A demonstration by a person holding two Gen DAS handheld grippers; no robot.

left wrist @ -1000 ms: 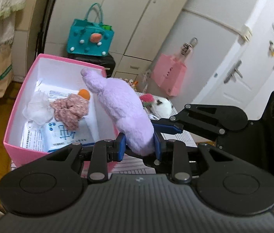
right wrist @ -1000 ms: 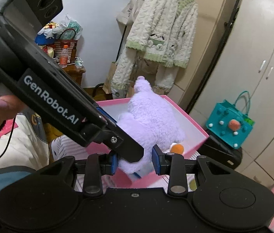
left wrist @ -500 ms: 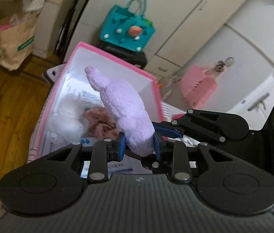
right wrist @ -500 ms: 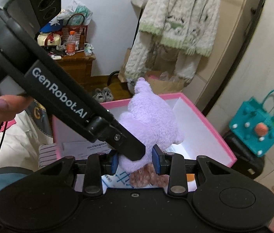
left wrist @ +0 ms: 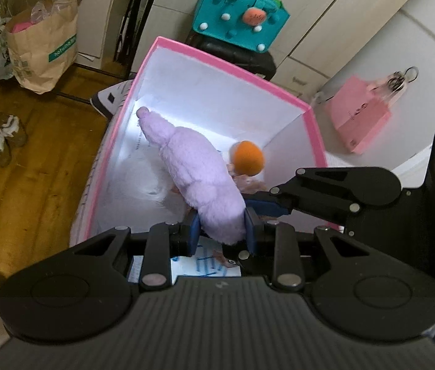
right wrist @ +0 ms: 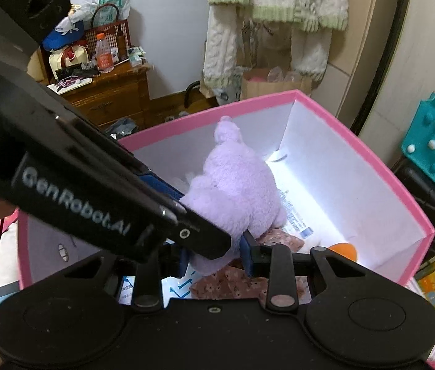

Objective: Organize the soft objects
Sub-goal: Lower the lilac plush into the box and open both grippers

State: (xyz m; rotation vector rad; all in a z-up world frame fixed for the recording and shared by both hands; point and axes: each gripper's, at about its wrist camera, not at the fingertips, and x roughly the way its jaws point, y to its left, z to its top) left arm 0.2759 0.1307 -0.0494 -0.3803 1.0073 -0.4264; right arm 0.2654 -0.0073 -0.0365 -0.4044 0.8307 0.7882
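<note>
Left gripper clamps the lower end of the purple plush toy, blue pads pressed into the fur on both sides, gap narrow; right gripper pinches the same toy from the other side, its pads also squeezed against the fur, though the left gripper's black arm crosses in front and hides part of that grip. Plush hangs inside the pink box, tilted, its narrow top end near the far white wall; in the right wrist view it sits over the floral fabric piece and a white printed packet on the box floor; orange ball lies just beside the plush, toward the box corner. Teal bag stands beyond the box, pink bag off to the side, brown paper bag on the wood floor.

Versus a second ago: both grippers have tipped down and moved over the box; plush was above the rim then, now it is down between the walls; box fills much more of both views; grip on the toy unchanged.
</note>
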